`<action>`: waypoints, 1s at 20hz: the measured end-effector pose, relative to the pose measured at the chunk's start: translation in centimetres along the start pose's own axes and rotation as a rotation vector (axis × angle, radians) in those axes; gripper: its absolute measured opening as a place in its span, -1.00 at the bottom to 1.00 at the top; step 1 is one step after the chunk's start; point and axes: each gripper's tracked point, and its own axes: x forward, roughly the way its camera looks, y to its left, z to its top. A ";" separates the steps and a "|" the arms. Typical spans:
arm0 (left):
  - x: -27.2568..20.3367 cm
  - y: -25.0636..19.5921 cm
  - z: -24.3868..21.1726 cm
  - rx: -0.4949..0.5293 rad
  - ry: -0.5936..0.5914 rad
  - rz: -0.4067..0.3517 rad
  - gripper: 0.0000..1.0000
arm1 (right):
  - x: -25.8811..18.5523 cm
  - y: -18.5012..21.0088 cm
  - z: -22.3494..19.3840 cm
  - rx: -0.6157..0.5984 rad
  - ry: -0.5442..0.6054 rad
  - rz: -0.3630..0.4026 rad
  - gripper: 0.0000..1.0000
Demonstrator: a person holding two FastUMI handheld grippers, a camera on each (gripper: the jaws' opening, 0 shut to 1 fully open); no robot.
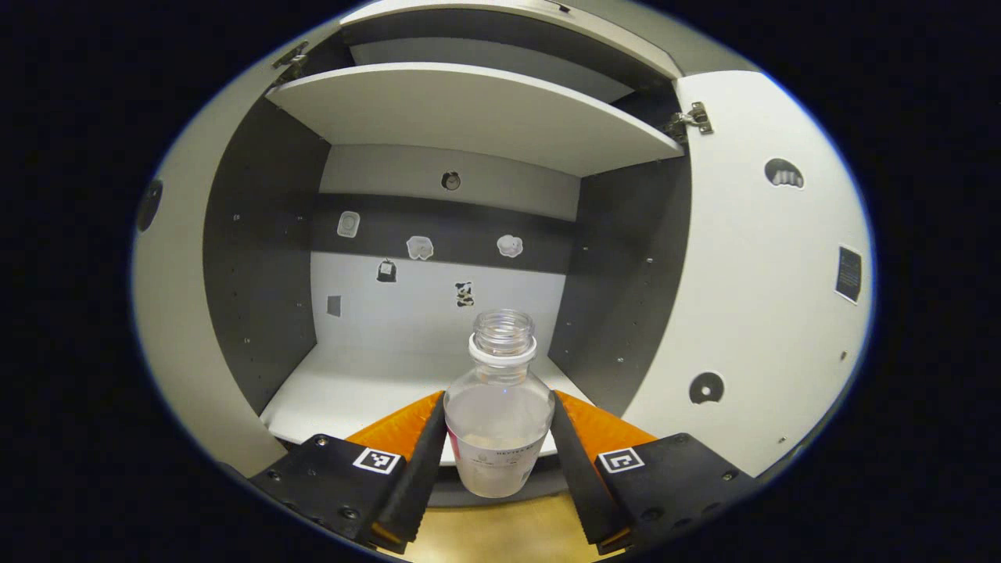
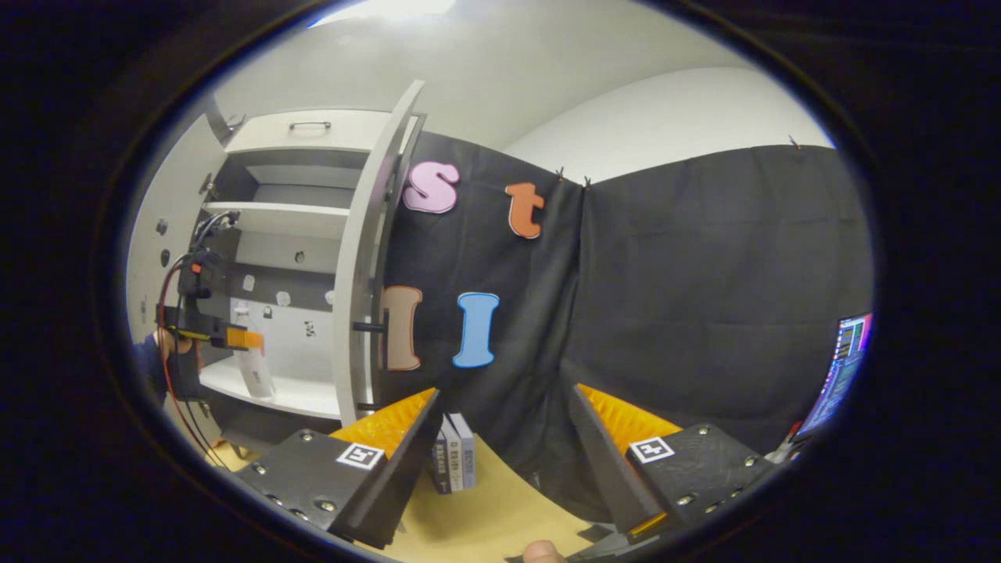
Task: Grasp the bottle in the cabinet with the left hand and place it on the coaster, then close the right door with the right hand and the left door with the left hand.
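Observation:
A clear, uncapped bottle (image 1: 499, 426) with a white neck ring and a pale label stands upright between my left gripper's (image 1: 499, 399) fingers, which press on both its sides. Its base hangs level with the front edge of the cabinet's lower shelf (image 1: 344, 391). In the right gripper view, the bottle (image 2: 255, 369) leans slightly in the left gripper (image 2: 235, 338), just above that shelf (image 2: 281, 395), with a hand behind it. Both cabinet doors stand wide open: the right door (image 1: 751, 274) and the left door (image 1: 168, 313). My right gripper (image 2: 504, 391) hangs open, nothing between its fingers, facing the booth wall.
An upper shelf (image 1: 469, 109) spans the cabinet above the bottle. The right door's edge (image 2: 361, 274) juts out toward my right gripper. A few books (image 2: 453, 461) stand on the wooden tabletop (image 2: 485, 508). A lit screen (image 2: 841, 367) is at the far right.

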 end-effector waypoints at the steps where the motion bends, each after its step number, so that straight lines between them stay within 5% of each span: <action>1: -1.1 -0.1 -0.6 -0.004 0.005 -0.013 0.54 | 0.2 0.1 0.1 0.002 -0.004 0.013 0.97; 20: -10.3 1.3 -20.5 -0.015 0.158 -0.081 0.58 | 3.5 2.1 1.6 0.007 -0.054 0.117 0.97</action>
